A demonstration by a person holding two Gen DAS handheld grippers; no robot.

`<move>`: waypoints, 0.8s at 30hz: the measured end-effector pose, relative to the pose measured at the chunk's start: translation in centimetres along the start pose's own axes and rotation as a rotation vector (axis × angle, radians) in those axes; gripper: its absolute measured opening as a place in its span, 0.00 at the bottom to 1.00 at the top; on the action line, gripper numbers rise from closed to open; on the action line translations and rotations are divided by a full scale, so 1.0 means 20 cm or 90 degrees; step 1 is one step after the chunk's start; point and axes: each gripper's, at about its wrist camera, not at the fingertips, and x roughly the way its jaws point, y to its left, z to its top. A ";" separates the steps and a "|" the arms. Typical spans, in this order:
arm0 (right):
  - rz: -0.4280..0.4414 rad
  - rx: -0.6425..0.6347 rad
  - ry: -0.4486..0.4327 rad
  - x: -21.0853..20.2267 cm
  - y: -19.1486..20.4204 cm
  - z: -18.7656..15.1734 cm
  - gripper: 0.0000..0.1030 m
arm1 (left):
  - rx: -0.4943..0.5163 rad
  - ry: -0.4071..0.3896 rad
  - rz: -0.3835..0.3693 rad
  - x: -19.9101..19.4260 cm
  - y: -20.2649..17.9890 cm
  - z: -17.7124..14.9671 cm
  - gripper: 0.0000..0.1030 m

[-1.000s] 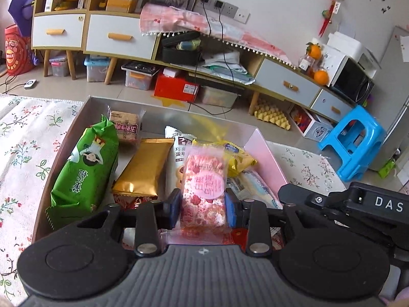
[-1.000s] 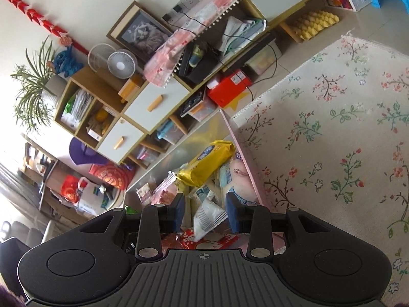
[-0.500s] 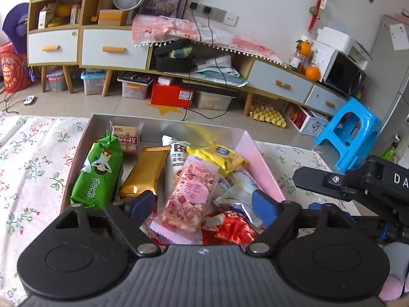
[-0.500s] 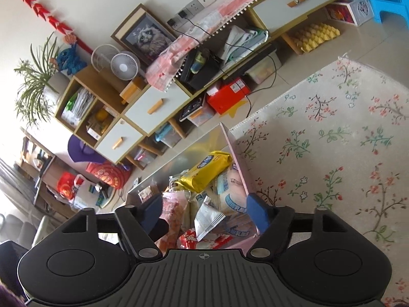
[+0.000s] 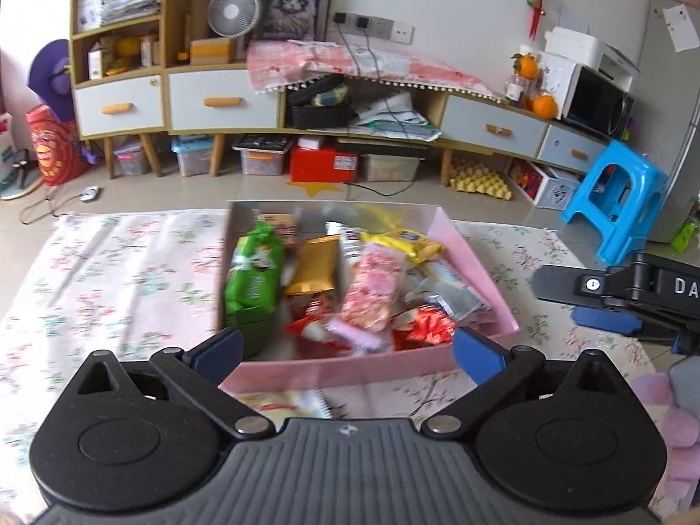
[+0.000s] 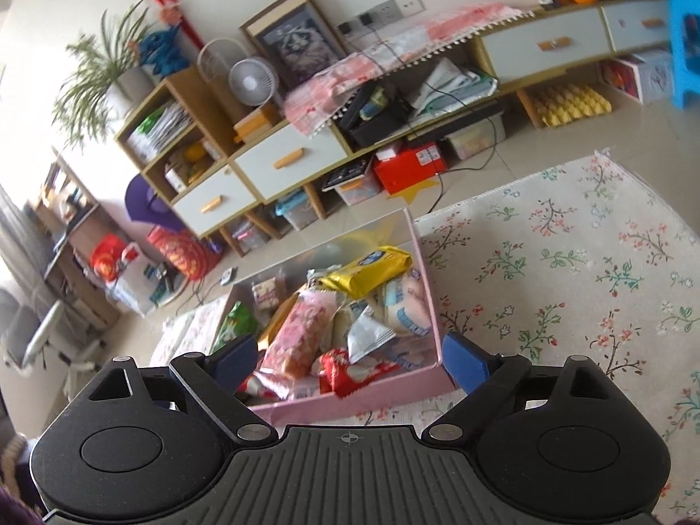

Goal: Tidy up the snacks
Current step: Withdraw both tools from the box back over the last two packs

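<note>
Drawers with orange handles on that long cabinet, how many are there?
4: two side by side at the left, two at the right. Others may be hidden.

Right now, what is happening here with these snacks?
A person holds two grippers above a shallow pink cardboard box full of snack packets on a floral rug. The left gripper and right gripper are both open and hold nothing. A pink speckled snack packet lies on top of the pile.
</note>
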 end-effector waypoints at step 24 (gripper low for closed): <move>-0.031 -0.170 0.089 0.15 0.25 -0.27 0.96 | 0.005 0.089 -0.074 0.14 0.24 -0.28 0.92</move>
